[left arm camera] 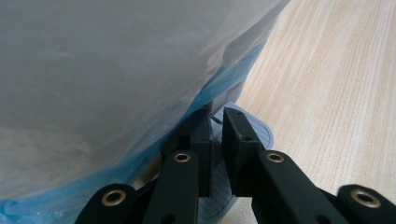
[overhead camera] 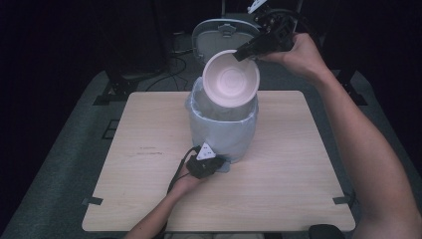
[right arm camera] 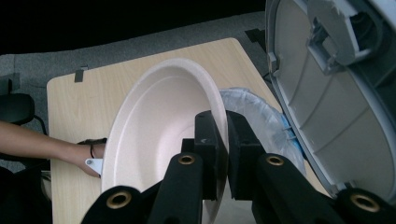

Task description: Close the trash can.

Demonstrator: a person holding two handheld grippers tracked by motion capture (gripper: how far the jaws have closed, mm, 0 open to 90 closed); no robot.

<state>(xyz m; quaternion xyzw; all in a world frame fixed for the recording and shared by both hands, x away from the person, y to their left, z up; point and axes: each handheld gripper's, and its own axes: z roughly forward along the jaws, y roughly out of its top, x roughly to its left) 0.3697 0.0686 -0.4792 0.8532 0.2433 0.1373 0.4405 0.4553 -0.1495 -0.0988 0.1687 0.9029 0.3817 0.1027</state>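
High view: pedal bin (overhead camera: 224,132) with a blue liner stands mid-bench, nearer the far edge, lid (overhead camera: 219,37) swung up and back. Right gripper (overhead camera: 247,51) holds a white bowl (overhead camera: 230,79) by its far rim, tilted on edge over the bin mouth, inside of the bowl facing the camera. Left gripper (overhead camera: 215,164) sits low at the bin's near base, hand behind it, cable trailing toward the near edge of the bench (overhead camera: 298,164).

Left gripper view: left gripper (left arm camera: 217,135) jaws nearly together with a narrow gap, over the ribbed grey foot pedal (left arm camera: 261,133). Can't tell if they pinch it or just press on it. Liner-covered bin wall (left arm camera: 116,70) on the left, bare bench (left arm camera: 336,93) to the right.

Right gripper view: right gripper (right arm camera: 224,135) jaws clamped on the bowl (right arm camera: 159,126) rim, one inside, one outside. Liner (right arm camera: 254,116) and bin opening just behind the bowl, underside of the raised lid (right arm camera: 336,93) at right. Other hand (right arm camera: 86,154) farther off at the bench.
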